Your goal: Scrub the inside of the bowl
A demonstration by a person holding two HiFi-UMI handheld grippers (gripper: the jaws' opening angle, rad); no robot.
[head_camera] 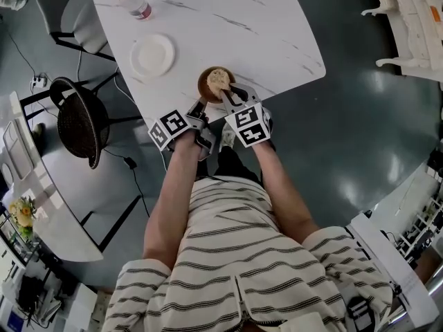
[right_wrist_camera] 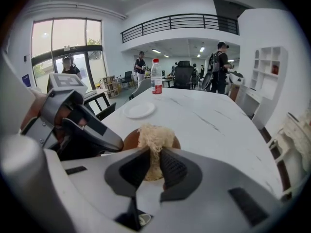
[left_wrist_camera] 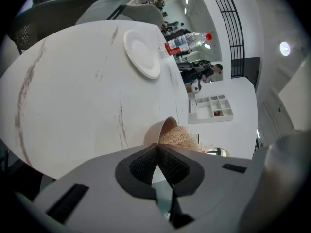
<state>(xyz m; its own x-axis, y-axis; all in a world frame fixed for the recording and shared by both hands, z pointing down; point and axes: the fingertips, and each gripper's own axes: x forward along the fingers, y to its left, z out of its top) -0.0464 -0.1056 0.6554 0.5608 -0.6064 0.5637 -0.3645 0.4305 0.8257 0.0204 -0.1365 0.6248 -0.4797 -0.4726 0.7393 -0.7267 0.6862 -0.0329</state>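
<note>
A brown bowl [head_camera: 208, 86] sits near the front edge of the white marble table [head_camera: 263, 26]. A pale fibrous scrubber [head_camera: 219, 79] fills it. My left gripper [head_camera: 200, 105] is shut on the bowl's near rim; in the left gripper view the jaws [left_wrist_camera: 156, 148] meet on the rim of the bowl [left_wrist_camera: 156, 132], with the scrubber [left_wrist_camera: 180, 139] just behind. My right gripper [head_camera: 228, 95] is shut on the scrubber. In the right gripper view its jaws [right_wrist_camera: 154, 155] pinch the scrubber [right_wrist_camera: 154, 136] above the bowl [right_wrist_camera: 129, 141], and the left gripper [right_wrist_camera: 87, 130] lies close at left.
A white plate [head_camera: 152, 54] lies left of the bowl, and a water bottle with a red cap [head_camera: 133, 1] stands beyond it. A black mesh chair [head_camera: 82, 123] stands off the table's left side. The table edge runs just under the grippers.
</note>
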